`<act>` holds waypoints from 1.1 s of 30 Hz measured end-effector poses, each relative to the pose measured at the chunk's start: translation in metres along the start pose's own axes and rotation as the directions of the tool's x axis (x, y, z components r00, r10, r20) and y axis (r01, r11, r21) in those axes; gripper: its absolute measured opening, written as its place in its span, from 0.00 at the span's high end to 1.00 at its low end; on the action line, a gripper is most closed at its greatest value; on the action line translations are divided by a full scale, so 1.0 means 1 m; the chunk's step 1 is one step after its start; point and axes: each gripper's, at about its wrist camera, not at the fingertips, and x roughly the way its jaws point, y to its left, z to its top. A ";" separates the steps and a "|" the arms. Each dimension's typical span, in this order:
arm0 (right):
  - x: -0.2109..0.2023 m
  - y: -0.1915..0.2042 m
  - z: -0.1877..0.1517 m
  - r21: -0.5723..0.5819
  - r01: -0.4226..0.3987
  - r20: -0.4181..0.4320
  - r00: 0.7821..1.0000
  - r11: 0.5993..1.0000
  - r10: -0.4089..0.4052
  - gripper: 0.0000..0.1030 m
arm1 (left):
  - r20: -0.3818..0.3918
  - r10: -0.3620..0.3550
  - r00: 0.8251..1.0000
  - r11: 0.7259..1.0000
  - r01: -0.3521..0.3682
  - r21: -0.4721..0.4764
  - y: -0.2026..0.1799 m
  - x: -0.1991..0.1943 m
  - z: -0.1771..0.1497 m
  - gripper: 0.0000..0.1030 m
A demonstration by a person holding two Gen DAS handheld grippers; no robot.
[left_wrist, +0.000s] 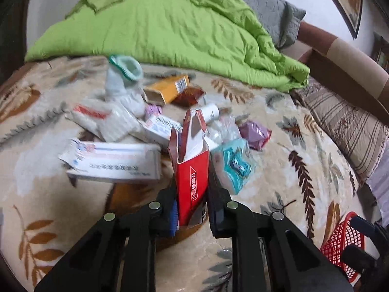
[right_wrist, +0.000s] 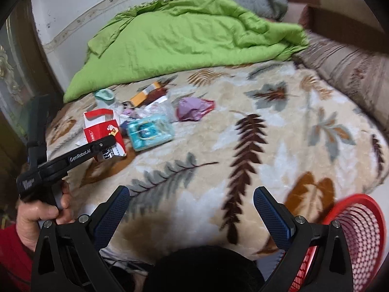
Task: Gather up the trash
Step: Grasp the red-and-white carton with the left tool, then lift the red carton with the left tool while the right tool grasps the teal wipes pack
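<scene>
An open red carton (left_wrist: 192,170) stands upright between the jaws of my left gripper (left_wrist: 192,194), which is shut on its lower half. The right wrist view shows the same carton (right_wrist: 104,126) lifted off the leaf-patterned blanket (right_wrist: 243,146), with the left gripper (right_wrist: 107,143) clamped across it and a hand on the handle. More trash lies in a heap behind it: a white box (left_wrist: 114,160), a teal packet (left_wrist: 233,165), a purple wrapper (left_wrist: 255,133) and an orange box (left_wrist: 167,90). My right gripper (right_wrist: 192,192) hangs open over bare blanket, holding nothing.
A red mesh basket (right_wrist: 359,231) sits at the bed's near right edge, beside the right gripper. A green quilt (left_wrist: 170,24) is bunched along the back, and a striped pillow (left_wrist: 345,126) lies at the right. A pale sock (left_wrist: 124,77) rests among the trash.
</scene>
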 end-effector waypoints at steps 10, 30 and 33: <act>0.079 0.043 0.056 -0.126 -0.180 -0.149 0.976 0.976 0.161 0.01 | 0.084 0.075 0.994 0.996 -0.071 -0.048 0.028 -0.025 0.007 0.82; 0.130 0.067 0.073 -0.172 -0.178 -0.172 0.974 0.969 0.149 0.73 | 0.097 0.059 0.994 0.998 -0.058 -0.011 0.027 -0.028 0.007 0.82; 0.122 0.062 0.073 -0.141 -0.177 -0.152 0.976 0.974 0.156 0.80 | 0.100 0.058 0.993 0.998 -0.058 0.002 0.024 -0.029 0.006 0.82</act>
